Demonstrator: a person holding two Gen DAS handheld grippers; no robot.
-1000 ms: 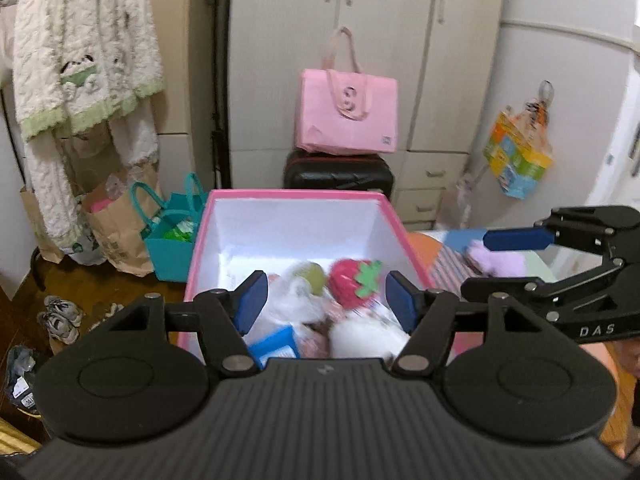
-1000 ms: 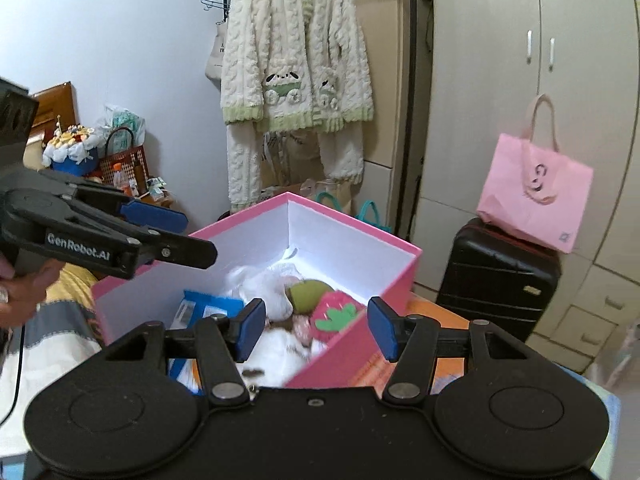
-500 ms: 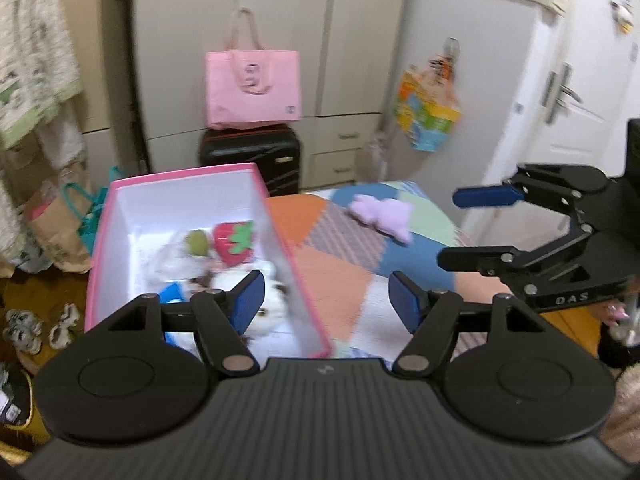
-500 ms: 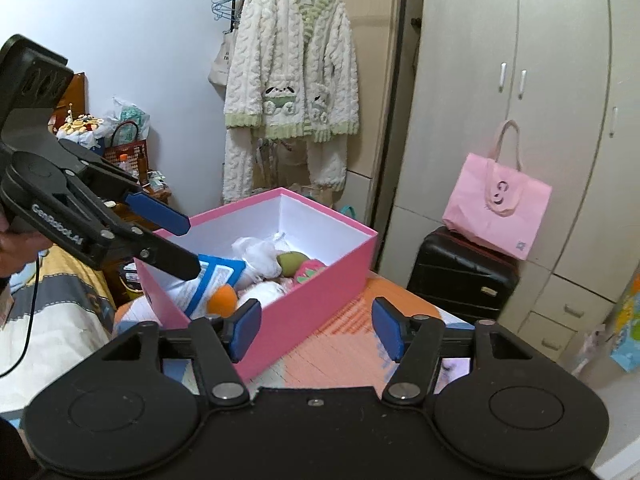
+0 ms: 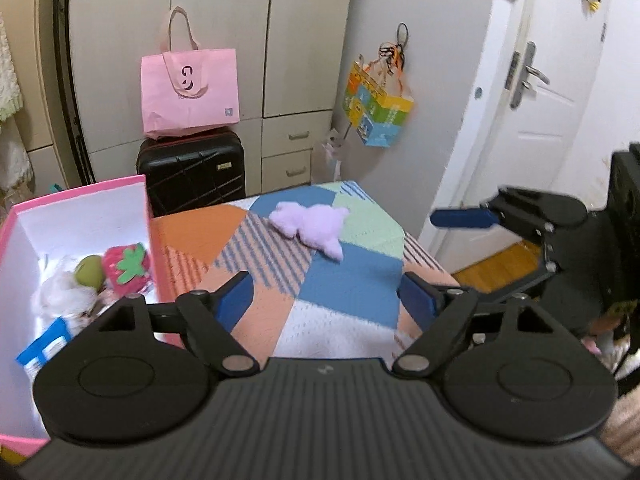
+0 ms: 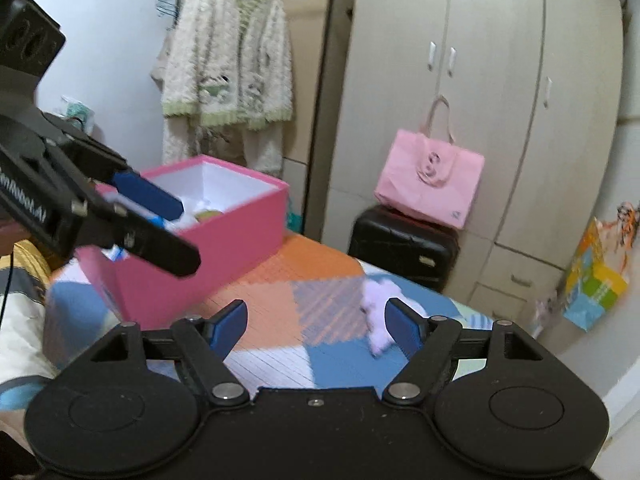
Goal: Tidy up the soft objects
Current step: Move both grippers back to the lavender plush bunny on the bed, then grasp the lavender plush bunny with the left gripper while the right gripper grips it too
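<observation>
Pink box [image 5: 80, 196] cropped at left edge, purple plush toy [image 6: 380, 300] blurred and partly masked by right gripper [image 6: 316, 330].

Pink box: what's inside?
In the pink box: a strawberry plush, a green ball, white fluffy stuff and a blue-and-white packet. The near corner is hidden behind the left tongs.

Soft, even indoor light, no hard shadows. Motion blur smears the right view. Fisheye bends edges, darkest at twelve o'clock corners.
</observation>
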